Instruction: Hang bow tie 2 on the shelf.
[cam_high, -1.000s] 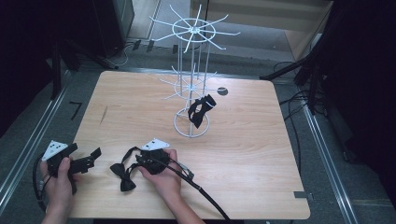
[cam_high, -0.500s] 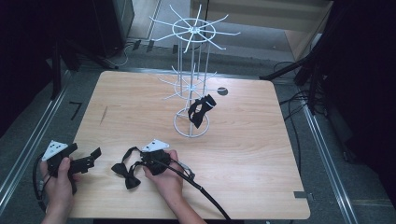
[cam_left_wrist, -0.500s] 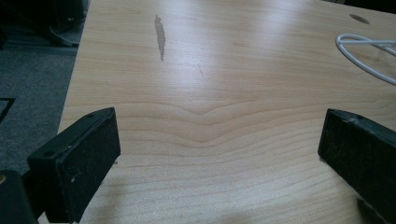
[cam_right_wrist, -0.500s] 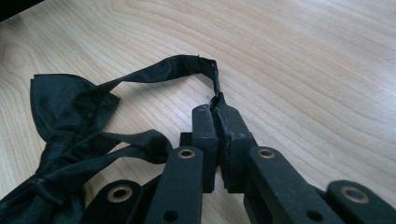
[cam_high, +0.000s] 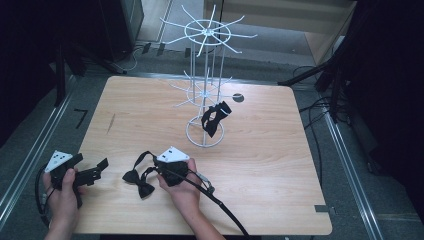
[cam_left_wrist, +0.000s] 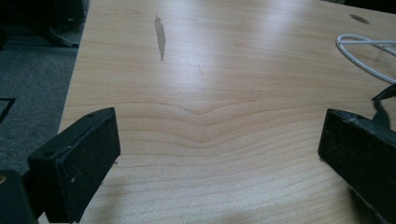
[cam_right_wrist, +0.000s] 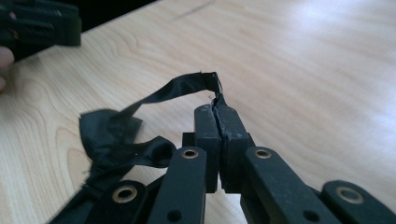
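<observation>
A black bow tie (cam_high: 138, 181) lies on the wooden table (cam_high: 260, 165) near the front. Its thin strap (cam_right_wrist: 187, 85) rises in a loop off the wood. My right gripper (cam_high: 153, 168) (cam_right_wrist: 217, 110) is shut on the end of that strap, with the bow (cam_right_wrist: 111, 129) just to the left of the jaws. A second black bow tie (cam_high: 215, 118) hangs on the lower tier of a white wire rack (cam_high: 206, 75) at the table's middle back. My left gripper (cam_high: 92, 161) (cam_left_wrist: 219, 154) rests at the front left corner, open and holding nothing.
The rack's round wire base (cam_high: 205, 135) (cam_left_wrist: 369, 49) stands on the table behind my right gripper. A dark streak (cam_left_wrist: 160, 37) marks the wood at the left. A cable (cam_high: 220, 205) trails from my right gripper toward the front edge. A round hole (cam_high: 238, 98) sits near the back.
My right gripper has drawn the bow tie by its strap a little away from the front edge and to the right. The left gripper has stayed still.
</observation>
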